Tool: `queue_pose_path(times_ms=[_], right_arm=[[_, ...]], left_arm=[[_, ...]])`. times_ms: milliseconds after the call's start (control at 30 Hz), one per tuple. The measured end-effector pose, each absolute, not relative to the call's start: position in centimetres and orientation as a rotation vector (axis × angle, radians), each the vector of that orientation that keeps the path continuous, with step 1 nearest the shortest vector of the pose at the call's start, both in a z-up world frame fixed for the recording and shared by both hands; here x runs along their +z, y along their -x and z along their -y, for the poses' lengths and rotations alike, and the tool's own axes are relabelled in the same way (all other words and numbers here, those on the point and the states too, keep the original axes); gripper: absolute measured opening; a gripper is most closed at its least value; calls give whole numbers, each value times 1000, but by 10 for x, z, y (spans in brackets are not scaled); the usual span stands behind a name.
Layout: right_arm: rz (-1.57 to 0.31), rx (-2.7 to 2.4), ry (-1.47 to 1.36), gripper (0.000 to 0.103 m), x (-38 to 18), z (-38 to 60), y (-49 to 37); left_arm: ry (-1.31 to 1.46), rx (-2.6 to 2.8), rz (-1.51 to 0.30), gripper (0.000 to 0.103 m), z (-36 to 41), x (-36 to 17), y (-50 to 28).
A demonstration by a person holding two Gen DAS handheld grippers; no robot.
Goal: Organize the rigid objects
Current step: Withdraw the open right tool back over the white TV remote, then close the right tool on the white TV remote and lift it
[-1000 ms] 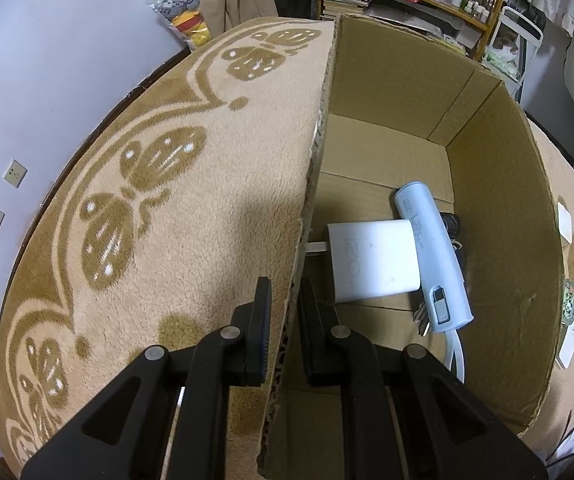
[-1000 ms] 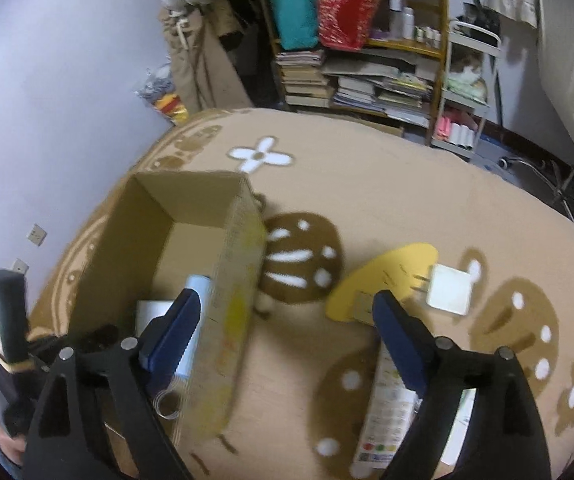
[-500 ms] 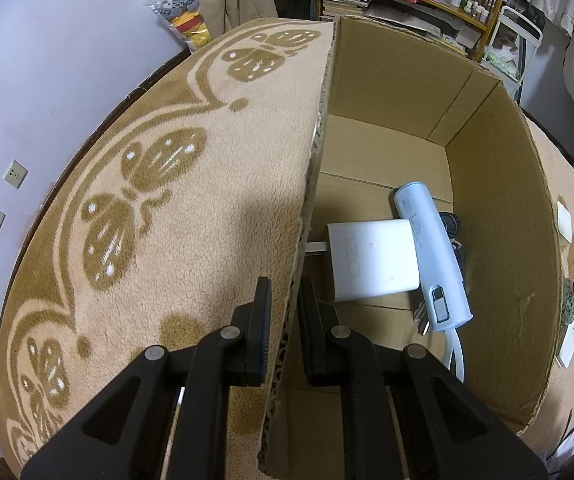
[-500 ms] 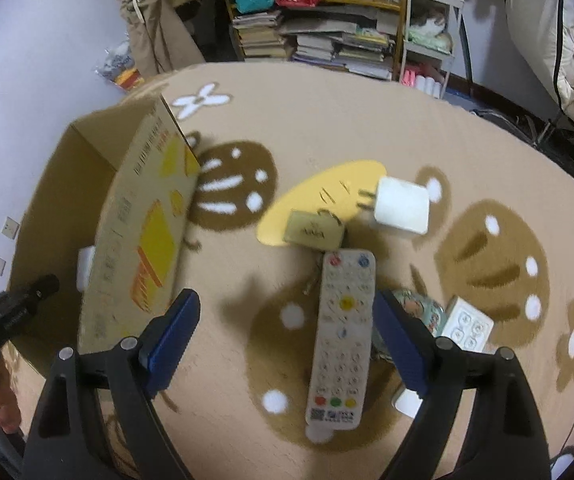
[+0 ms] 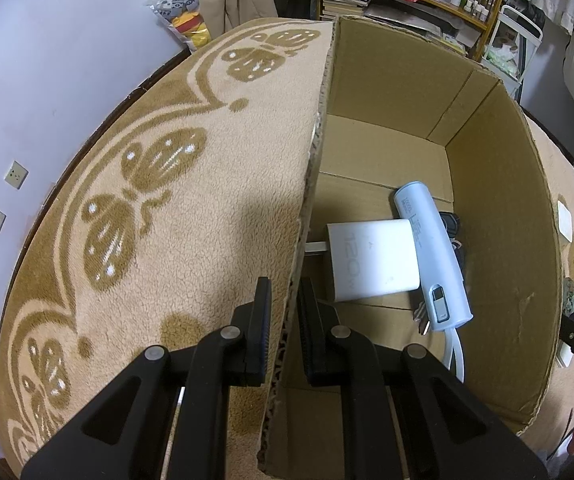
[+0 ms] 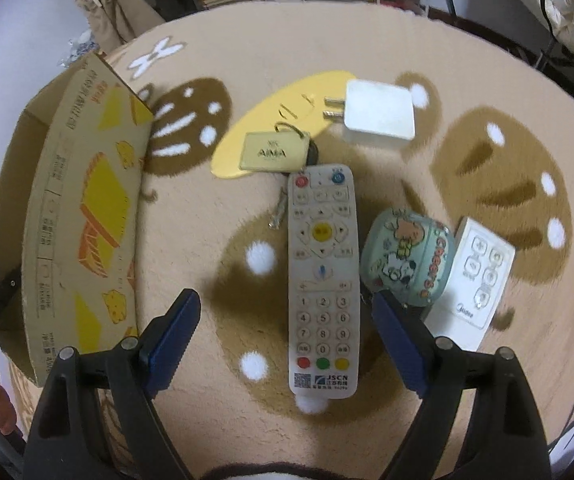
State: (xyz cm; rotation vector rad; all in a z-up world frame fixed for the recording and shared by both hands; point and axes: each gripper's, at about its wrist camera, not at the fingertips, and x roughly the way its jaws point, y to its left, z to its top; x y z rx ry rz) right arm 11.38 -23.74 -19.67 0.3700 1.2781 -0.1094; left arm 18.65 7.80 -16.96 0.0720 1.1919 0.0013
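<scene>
The long white remote control lies on the patterned carpet directly below the right tool, between its two blue pads. Its long axis runs away from the tool, in line with the way the tool points, so the jaws stand on either side of its narrow width. The right tool is wide open and holds nothing; the pads do not touch the remote control.

The left tool is closed on the near wall of the cardboard box and seems to hold the box steady. The box stands to the left of the remote control, so the right hand is clearly the nearer one for the pick.

Inside the box already lie a white charger marked "120" and a pale blue device with small print I cannot read.

Beyond the far end of the remote control is a tan key tag with "AIMA", and further a white plug adapter. To its right are a round tin with cartoon figures, and a small white remote with "Midea". The remote control itself carries "JSCN" near its lower end.
</scene>
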Motion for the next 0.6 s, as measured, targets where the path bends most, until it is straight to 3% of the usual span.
queue_pose_path(times_ms=[200, 367, 433, 500, 533, 600], right_arm=[[-1314, -110, -425, 90, -209, 248, -112], [-1328, -95, -438, 74, -217, 251, -113], [-1329, -98, -420, 72, -218, 250, -113], [-1326, -117, -394, 61, -220, 250, -114], [-1326, -127, -383, 49, -220, 250, -115], [-1324, -134, -391, 45, -222, 249, -119]], left_arm=[[-69, 1, -1192, 12, -78, -169, -187], [-69, 0, -1192, 12, -78, -170, -187], [-69, 0, -1192, 12, -77, -170, -187], [-70, -1, -1191, 13, -78, -170, -186], [-70, -1, -1191, 13, -78, -170, -187], [-70, -1, -1191, 13, -78, -170, -187]])
